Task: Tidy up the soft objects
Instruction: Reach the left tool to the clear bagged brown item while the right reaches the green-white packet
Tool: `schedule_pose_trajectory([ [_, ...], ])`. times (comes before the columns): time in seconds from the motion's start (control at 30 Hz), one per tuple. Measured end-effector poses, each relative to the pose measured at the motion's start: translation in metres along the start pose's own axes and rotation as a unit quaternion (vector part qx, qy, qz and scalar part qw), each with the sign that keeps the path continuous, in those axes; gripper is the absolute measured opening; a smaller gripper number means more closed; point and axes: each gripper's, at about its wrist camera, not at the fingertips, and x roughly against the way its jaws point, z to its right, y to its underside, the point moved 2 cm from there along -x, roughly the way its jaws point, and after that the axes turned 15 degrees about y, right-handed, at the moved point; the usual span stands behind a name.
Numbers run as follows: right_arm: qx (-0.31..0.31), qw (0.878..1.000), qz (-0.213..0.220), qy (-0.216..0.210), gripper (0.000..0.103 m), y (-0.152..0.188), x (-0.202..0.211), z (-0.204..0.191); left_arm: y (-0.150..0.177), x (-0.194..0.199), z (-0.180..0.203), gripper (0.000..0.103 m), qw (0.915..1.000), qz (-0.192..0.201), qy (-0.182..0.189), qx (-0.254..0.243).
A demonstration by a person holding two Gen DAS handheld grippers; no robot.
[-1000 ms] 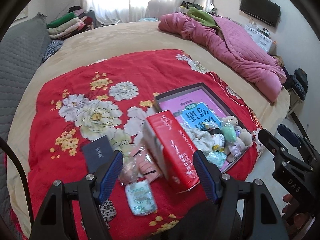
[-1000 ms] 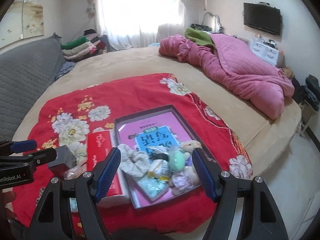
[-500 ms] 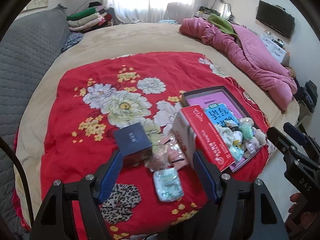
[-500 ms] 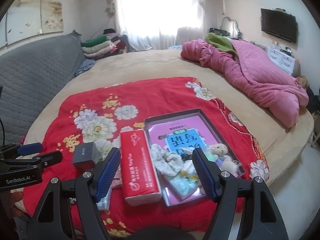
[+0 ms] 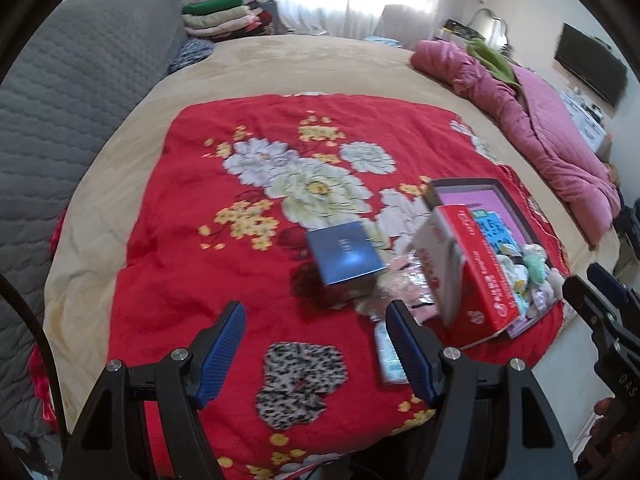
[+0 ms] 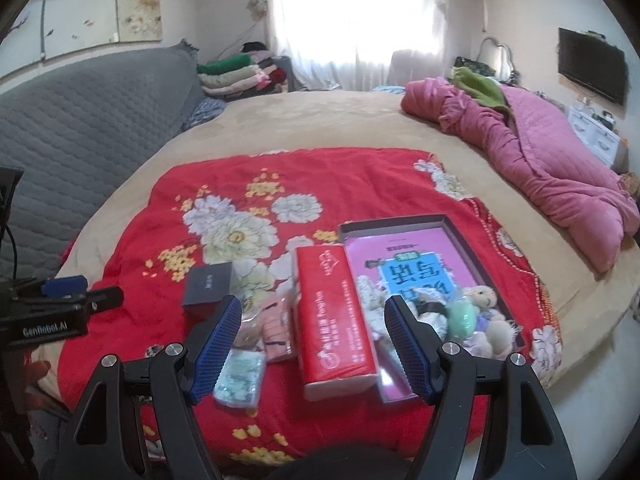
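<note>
A dark tray (image 6: pixel 460 236) lies on the red flowered blanket (image 6: pixel 224 184) and holds small plush toys (image 6: pixel 476 316) on a pink book. A red tissue pack (image 6: pixel 336 320) lies beside it, also seen in the left wrist view (image 5: pixel 476 264). A blue box (image 5: pixel 344 256), pink packets (image 6: pixel 272 324), a small tissue packet (image 6: pixel 240 376) and a leopard-print cloth (image 5: pixel 300 380) lie left of it. My left gripper (image 5: pixel 316 352) is open and empty above the leopard cloth. My right gripper (image 6: pixel 312 344) is open and empty above the red pack.
A pink quilt (image 6: pixel 540 152) lies bunched at the right of the beige bed. A grey quilted headboard (image 6: pixel 80 120) stands on the left. Folded clothes (image 6: pixel 236 72) are stacked at the back. The bed edge drops to the floor at the right.
Both grippers have swung left and pulled back. The leopard cloth and blue box have come toward the middle of the left view; the tray has shifted right in both views.
</note>
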Motion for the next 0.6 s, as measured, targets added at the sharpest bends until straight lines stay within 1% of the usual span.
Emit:
schedule_pose_trajectory([
  [0.2, 0.025, 0.999, -0.023, -0.022, 0.075, 0.011, -0.01, -0.027, 0.013, -0.001, -0.033, 0.072, 0.9995, -0.009, -0.017, 0.025],
  [0.33, 0.04, 0.998, -0.044, -0.037, 0.075, 0.022, -0.021, -0.047, 0.023, -0.009, -0.045, 0.072, 0.9989, -0.023, -0.021, 0.035],
  [0.43, 0.047, 0.996, -0.06, -0.046, 0.075, 0.033, -0.029, -0.058, 0.027, -0.018, -0.044, 0.072, 0.9987, -0.034, -0.013, 0.035],
  [0.6, 0.064, 0.992, -0.094, -0.051, 0.075, 0.056, -0.05, -0.076, 0.026, -0.045, -0.019, 0.072, 0.9981, -0.06, 0.01, 0.011],
])
